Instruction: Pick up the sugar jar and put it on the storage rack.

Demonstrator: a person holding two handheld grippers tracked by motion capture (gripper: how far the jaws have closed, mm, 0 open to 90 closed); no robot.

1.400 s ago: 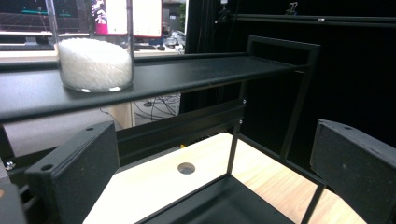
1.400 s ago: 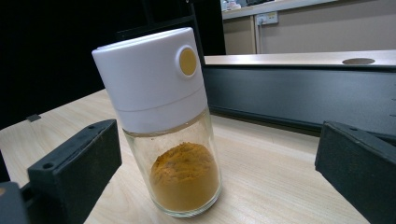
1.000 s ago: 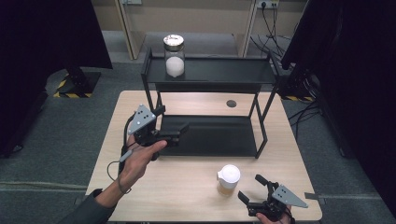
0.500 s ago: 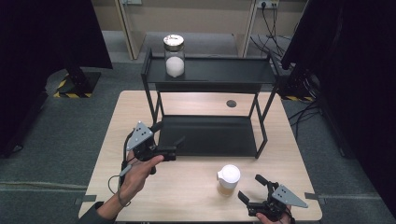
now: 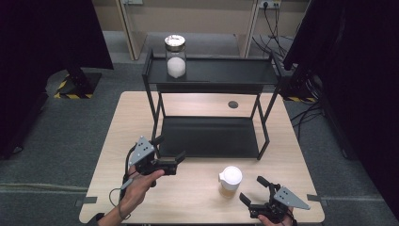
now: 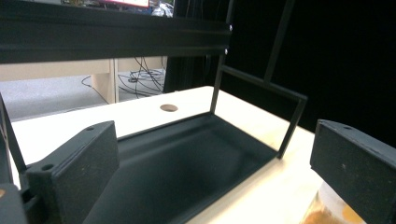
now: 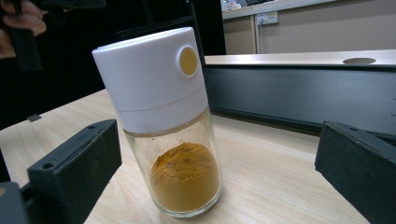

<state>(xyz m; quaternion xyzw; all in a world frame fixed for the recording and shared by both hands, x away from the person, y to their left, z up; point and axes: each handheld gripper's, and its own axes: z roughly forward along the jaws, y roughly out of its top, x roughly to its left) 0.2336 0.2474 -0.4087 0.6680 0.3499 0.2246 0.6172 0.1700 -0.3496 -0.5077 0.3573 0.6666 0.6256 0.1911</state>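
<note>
Right gripper (image 5: 258, 194) sits just near-right of the spice jar (image 5: 230, 181), fingers spread; left gripper (image 5: 170, 150) is spread too, by the rack (image 5: 209, 136).

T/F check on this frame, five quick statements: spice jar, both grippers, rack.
1. The spice jar holds orange-brown powder. True.
2. The right gripper is shut on the spice jar. False: its jaws are open, with the jar standing free ahead of them.
3. The glass jar stands on the top shelf of the rack. True.
4. The left gripper holds a lid. False: it is open and empty.
5. The spice jar lies on its side. False: it stands upright on the table.
</note>
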